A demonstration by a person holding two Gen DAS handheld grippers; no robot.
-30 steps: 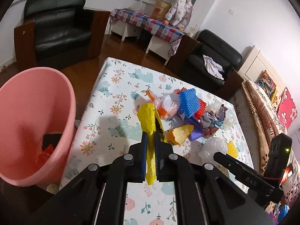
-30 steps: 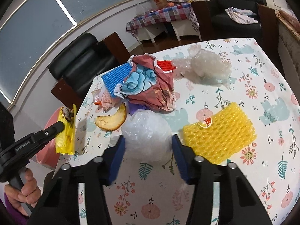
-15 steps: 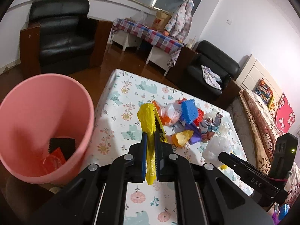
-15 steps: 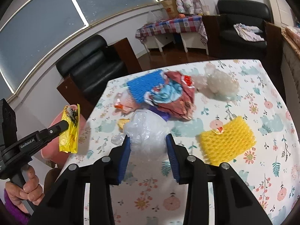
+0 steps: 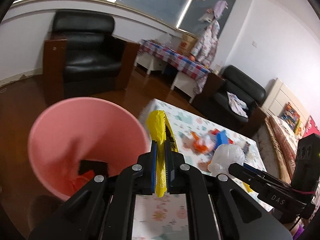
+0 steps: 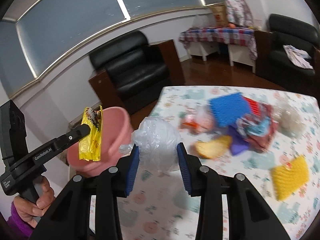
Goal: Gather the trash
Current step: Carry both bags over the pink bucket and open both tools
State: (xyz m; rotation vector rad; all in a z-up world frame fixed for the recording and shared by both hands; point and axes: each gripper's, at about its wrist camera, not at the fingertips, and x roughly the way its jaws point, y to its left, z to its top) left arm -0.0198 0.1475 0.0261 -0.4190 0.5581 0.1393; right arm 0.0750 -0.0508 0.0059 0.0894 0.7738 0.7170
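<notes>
My left gripper (image 5: 160, 146) is shut on a yellow snack wrapper (image 5: 158, 126), held in the air by the right rim of the pink bin (image 5: 80, 132). A black item and a red item lie in the bin. My right gripper (image 6: 158, 150) is shut on a crumpled clear plastic bag (image 6: 158, 138), lifted above the near left corner of the floral table (image 6: 160, 204). From the right wrist view the left gripper (image 6: 88, 129) holds its yellow wrapper (image 6: 92, 138) in front of the pink bin (image 6: 118, 132). The trash pile includes a blue foam net (image 6: 230, 108) and a yellow foam net (image 6: 290, 176).
A black armchair (image 5: 88, 60) stands behind the bin, and a second one (image 5: 236, 94) beyond the table. A side table with a checked cloth (image 5: 176, 60) is against the far wall. A person's hand (image 6: 34, 198) grips the left tool's handle.
Both grippers have risen and swung left towards the pink bin with their loads. The right jaws have closed tighter on the plastic bag. The trash pile lies farther off.
</notes>
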